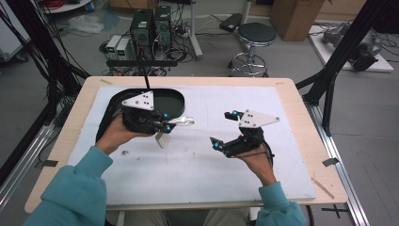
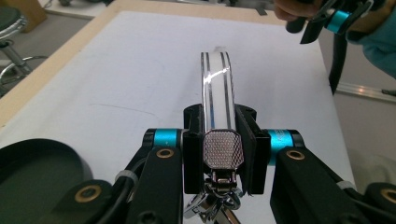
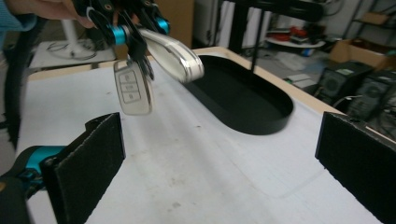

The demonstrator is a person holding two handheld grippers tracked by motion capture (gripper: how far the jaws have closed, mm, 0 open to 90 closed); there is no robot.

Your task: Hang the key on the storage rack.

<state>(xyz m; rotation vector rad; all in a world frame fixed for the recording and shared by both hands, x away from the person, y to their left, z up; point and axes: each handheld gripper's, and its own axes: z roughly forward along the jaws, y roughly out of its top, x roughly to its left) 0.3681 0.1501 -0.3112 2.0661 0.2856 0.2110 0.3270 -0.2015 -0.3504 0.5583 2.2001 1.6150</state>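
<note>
A glossy white key fob with a silver rim sticks out level from my left gripper, whose jaws are shut on its near end. In the high view the left gripper hovers beside the black oval tray, and a second key fob with buttons dangles from the ring below the held key fob. In the right gripper view the held fob and the hanging fob show at the upper left. My right gripper stands open over the white mat, its pads wide apart with nothing between them.
The white mat covers the wooden table. A small bit of metal lies on the mat near the left hand. Beyond the table stand a stool and computer towers. A black frame post rises at the right.
</note>
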